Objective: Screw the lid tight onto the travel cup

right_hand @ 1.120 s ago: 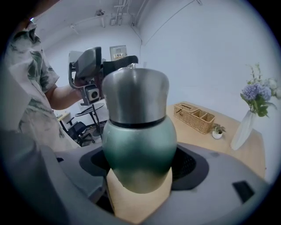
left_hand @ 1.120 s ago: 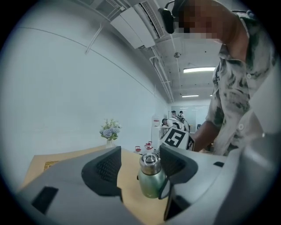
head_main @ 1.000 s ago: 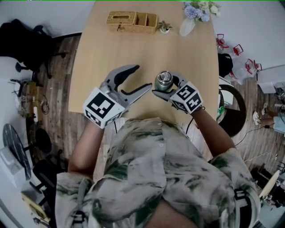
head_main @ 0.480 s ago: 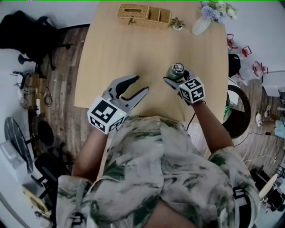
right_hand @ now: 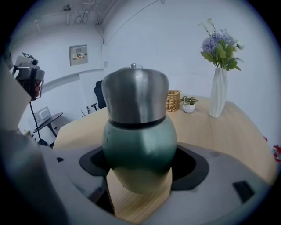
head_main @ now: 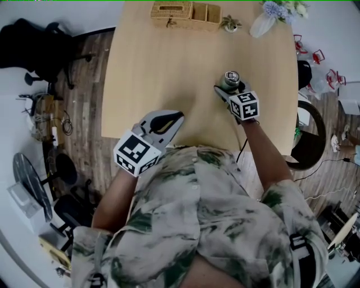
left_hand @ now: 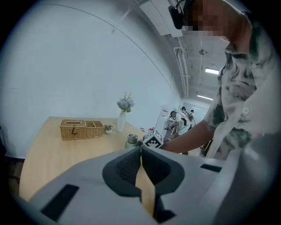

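The travel cup (head_main: 231, 79) has a green body (right_hand: 139, 145) and a steel lid (right_hand: 135, 99) on top. It stands upright on the wooden table (head_main: 163, 67), right of centre. My right gripper (head_main: 228, 90) is shut on the cup's lower body, one jaw on each side (right_hand: 139, 169). My left gripper (head_main: 179, 116) hovers over the table's near edge, well left of the cup. Its jaws are closing pad against pad (left_hand: 141, 151) with nothing between them. The cup (left_hand: 131, 139) shows small beyond them in the left gripper view.
A wicker basket (head_main: 185, 12), a small potted plant (head_main: 230, 23) and a white vase of flowers (head_main: 270, 19) line the table's far edge. Office chairs (head_main: 34, 45) stand on the floor to the left. A dark round stand (head_main: 309, 140) sits to the right.
My left gripper's jaws went from wide open to shut as it drew back toward the near edge. The right gripper carried the cup to the right and farther away.
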`<state>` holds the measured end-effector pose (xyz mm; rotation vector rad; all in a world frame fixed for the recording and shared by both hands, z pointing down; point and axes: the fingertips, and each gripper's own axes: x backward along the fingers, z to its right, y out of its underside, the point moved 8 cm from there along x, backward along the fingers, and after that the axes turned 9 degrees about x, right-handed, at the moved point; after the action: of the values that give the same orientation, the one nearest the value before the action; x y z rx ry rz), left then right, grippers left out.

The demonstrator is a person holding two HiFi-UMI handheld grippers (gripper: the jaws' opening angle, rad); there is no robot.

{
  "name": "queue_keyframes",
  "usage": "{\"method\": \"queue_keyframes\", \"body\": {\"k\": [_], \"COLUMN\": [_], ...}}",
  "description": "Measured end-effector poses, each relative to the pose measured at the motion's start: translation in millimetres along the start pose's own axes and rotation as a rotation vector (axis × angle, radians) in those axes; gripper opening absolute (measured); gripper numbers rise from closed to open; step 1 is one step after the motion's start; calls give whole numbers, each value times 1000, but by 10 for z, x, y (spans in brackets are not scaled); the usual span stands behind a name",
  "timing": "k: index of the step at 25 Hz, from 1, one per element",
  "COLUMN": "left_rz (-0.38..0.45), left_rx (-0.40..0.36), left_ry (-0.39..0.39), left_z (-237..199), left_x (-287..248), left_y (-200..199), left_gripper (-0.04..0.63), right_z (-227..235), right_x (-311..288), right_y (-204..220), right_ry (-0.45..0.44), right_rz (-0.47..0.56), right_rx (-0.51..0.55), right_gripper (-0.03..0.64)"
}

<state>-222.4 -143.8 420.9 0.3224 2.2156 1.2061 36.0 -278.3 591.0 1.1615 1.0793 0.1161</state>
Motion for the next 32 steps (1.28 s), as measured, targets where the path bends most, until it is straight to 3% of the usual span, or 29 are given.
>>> {"method": "queue_keyframes", "body": {"k": [14,25,32], "left_rz": [-73,-90,-99], "left_rx": [1,7,-6], "left_ry": [58,78,104], "left_z": [-175,-235,-196], "left_x": [149,153,120], "left_y": [95,131,165], "left_gripper": [23,23,23], "right_z": [-52,-144,-147], "right_x": [-209,-199,-200], "right_y": [240,317,399], "right_ry": [135,208,214], "right_rz": [49,84,23], "right_rx": [-91,-31,-39], "right_gripper": [396,397,399]}}
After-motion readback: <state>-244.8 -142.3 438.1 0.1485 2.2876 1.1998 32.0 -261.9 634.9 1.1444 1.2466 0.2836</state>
